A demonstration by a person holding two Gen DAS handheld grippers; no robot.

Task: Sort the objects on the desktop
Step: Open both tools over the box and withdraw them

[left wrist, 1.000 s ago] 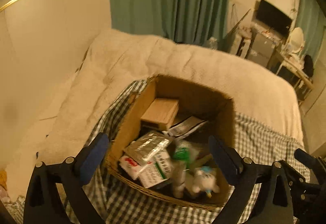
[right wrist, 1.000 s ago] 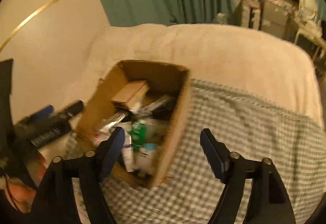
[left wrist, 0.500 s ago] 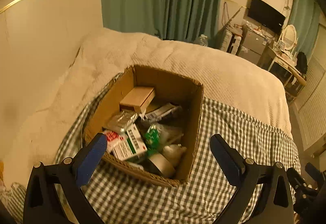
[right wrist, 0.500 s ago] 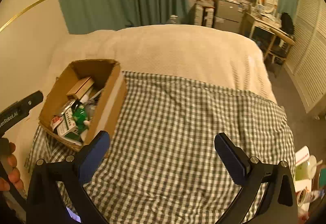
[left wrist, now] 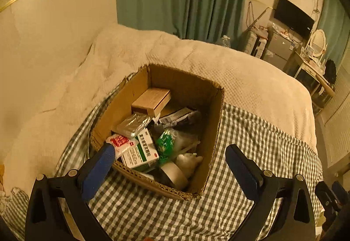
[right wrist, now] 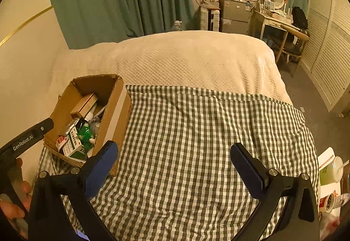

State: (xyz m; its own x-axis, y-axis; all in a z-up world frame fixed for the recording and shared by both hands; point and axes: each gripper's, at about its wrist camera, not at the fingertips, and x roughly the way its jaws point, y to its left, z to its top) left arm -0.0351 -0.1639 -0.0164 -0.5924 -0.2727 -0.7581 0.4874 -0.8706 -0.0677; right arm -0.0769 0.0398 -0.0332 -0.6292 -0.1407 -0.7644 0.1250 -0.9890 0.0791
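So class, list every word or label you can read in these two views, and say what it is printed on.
"GenRobot.AI": on the black handle of the left tool.
Green-and-white box in the cardboard box: print too blurred to read.
Red-and-white packet: unreadable.

Cardboard box [right wrist: 113, 109] on checked cloth [right wrist: 196, 131], at cloth's left edge; small packets [left wrist: 140, 151] inside box; blanket [right wrist: 192, 59] behind box.
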